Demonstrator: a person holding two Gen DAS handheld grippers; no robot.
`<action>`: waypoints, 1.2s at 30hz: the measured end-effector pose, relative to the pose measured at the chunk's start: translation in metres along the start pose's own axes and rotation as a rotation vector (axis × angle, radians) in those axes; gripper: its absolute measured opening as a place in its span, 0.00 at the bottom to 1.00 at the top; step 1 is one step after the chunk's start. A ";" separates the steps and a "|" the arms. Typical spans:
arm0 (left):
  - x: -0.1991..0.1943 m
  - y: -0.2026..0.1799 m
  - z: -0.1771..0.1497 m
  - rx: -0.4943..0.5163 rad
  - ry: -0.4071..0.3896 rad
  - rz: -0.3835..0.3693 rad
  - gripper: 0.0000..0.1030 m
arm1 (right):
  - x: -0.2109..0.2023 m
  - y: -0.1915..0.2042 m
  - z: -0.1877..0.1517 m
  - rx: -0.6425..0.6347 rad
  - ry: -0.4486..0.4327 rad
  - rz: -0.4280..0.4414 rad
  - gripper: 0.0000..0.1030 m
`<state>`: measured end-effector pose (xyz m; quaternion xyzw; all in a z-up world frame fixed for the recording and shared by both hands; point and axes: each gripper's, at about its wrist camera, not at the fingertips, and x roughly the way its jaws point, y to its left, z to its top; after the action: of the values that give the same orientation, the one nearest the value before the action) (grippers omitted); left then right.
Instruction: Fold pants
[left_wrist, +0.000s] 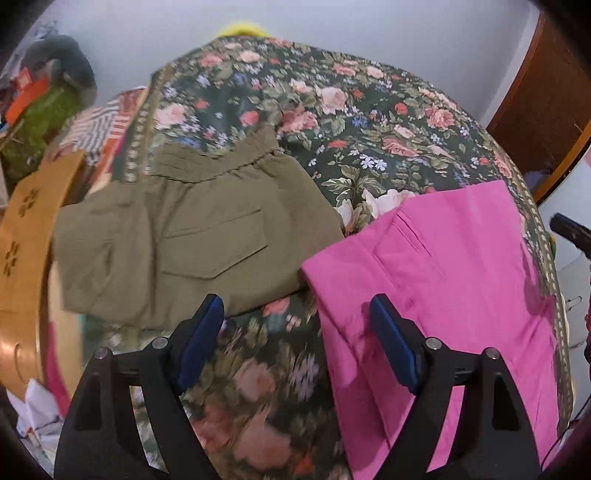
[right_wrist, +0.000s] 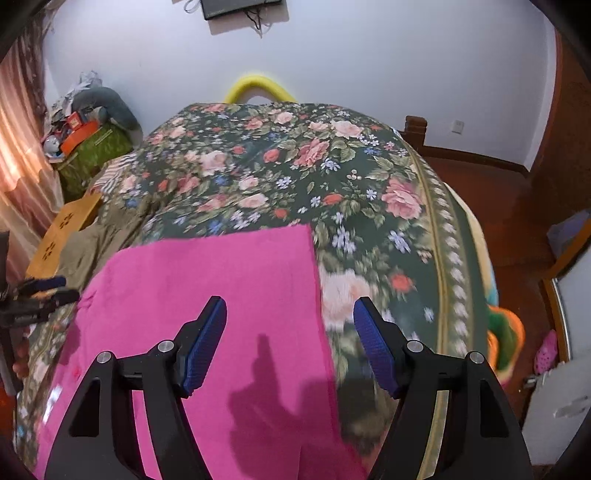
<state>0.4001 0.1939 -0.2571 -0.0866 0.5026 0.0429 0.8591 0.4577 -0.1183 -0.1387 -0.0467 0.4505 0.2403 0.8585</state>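
Note:
Pink pants lie folded flat on the floral bedspread, right of a folded olive pair with a flap pocket. My left gripper hangs open above the gap between the two pairs, holding nothing. In the right wrist view the pink pants fill the lower left. My right gripper is open above their right edge, with nothing between its blue pads. The left gripper shows at that view's left edge.
A wooden board stands along the bed's left side, with a cluttered green box beyond it. A yellow hoop rises behind the bed. Brown floor and a white cabinet lie to the right.

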 end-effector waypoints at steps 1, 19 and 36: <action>0.006 -0.001 0.002 0.001 0.004 -0.007 0.79 | 0.009 -0.002 0.005 0.004 0.003 -0.002 0.66; 0.034 -0.012 0.011 -0.013 0.046 -0.059 0.06 | 0.079 -0.016 0.028 0.069 0.008 -0.020 0.03; -0.095 -0.036 0.057 0.069 -0.220 0.056 0.04 | -0.063 0.000 0.055 0.033 -0.261 0.041 0.02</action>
<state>0.4080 0.1702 -0.1437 -0.0379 0.4086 0.0587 0.9100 0.4690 -0.1254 -0.0563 0.0084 0.3398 0.2543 0.9054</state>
